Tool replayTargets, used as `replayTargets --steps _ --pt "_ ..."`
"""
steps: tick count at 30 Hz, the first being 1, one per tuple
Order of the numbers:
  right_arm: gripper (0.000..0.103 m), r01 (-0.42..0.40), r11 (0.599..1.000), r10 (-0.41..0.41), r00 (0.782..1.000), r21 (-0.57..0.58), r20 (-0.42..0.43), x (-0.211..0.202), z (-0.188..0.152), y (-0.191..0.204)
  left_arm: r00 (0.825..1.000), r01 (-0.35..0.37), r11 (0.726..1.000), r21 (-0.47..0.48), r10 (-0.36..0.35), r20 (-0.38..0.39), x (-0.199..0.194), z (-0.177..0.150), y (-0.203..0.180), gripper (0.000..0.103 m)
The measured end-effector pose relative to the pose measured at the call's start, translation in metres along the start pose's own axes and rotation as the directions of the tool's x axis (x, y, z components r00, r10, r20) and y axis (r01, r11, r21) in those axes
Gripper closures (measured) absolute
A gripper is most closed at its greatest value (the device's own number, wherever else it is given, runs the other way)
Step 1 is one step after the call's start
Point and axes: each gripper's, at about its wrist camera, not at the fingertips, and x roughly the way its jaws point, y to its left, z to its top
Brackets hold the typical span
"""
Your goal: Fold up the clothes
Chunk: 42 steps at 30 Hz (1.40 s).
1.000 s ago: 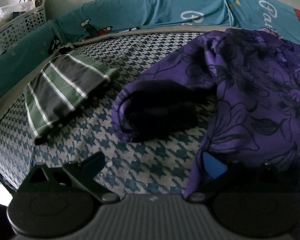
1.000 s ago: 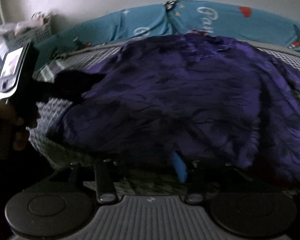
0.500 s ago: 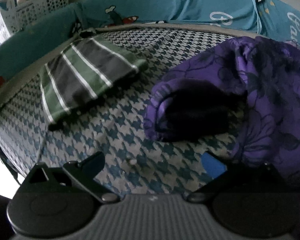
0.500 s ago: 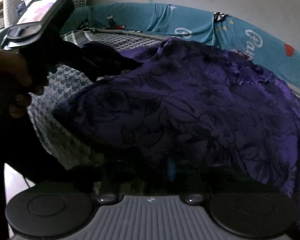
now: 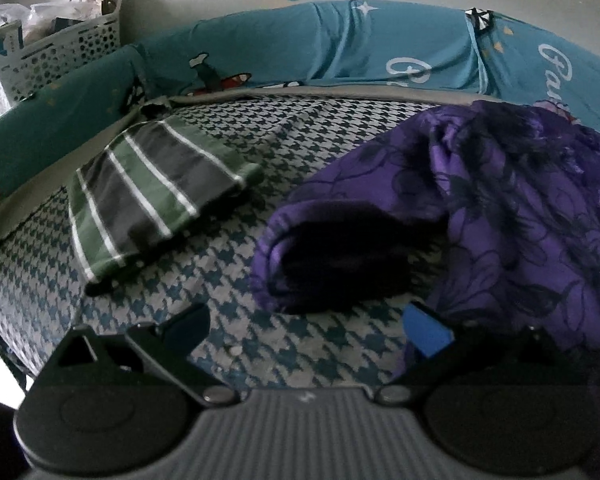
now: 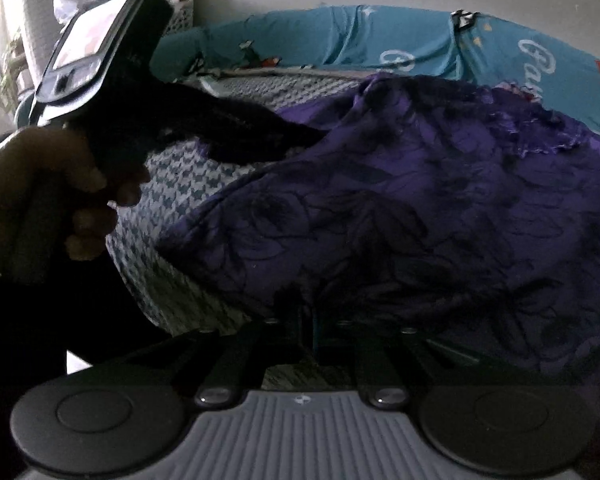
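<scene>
Our right claw has just closed on the purple dress's near hem; our left claw stays open beside it. Left of the dress, the striped shirt lies folded on the bed.

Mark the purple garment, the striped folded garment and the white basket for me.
purple garment point(image 6: 400, 216): right wrist view, middle of the floral cloth.
striped folded garment point(image 5: 152, 196): left wrist view, centre of its top face.
white basket point(image 5: 56, 60): left wrist view, perforated front wall.

Both wrist views sit low over the bed, facing its headboard; both share the purple garment.
</scene>
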Motion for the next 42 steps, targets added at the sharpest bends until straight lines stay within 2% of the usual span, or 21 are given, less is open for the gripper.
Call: replayTargets --steps 2,7,15,22,25,31,36,42 --pt "0.095 -0.009 1.0 0.01 1.0 0.004 -0.017 0.002 0.002 -0.003 1.0 0.012 1.0 -0.003 -0.012 -0.005 0.001 0.001 -0.001 0.0" --pt "0.077 -0.075 0.995 0.078 0.996 0.071 -0.051 -0.003 0.009 -0.014 1.0 0.02 1.0 -0.014 -0.02 -0.008 0.005 0.005 -0.001 0.0" --pt "0.07 -0.156 0.986 0.16 0.985 0.057 -0.061 -0.007 0.023 -0.021 1.0 0.01 0.999 -0.038 -0.011 -0.029 0.019 0.018 0.002 0.0" --pt "0.054 -0.203 0.979 0.2 0.972 -0.008 -0.12 -0.01 0.027 -0.016 0.999 0.008 0.999 -0.046 -0.009 -0.037 0.03 0.038 0.01 0.0" --pt "0.054 -0.188 0.981 0.18 0.974 -0.053 -0.139 -0.013 0.028 -0.013 0.999 0.015 1.0 -0.007 -0.015 -0.045 0.036 0.048 0.009 0.0" --pt "0.054 -0.197 0.979 0.192 0.977 -0.047 -0.092 -0.025 0.046 -0.02 0.998 0.033 0.998 0.049 -0.03 -0.049 0.05 0.07 0.012 0.0" --pt "0.054 -0.195 0.98 0.193 0.98 -0.047 -0.038 -0.028 0.064 -0.024 0.996 0.065 0.998 0.026 -0.063 -0.063 0.064 0.087 0.02 0.0" --pt "0.054 -0.154 0.988 0.154 0.988 -0.011 -0.027 -0.002 0.078 -0.036 0.993 0.082 0.996 0.019 -0.08 -0.084 0.076 0.094 0.018 0.0"
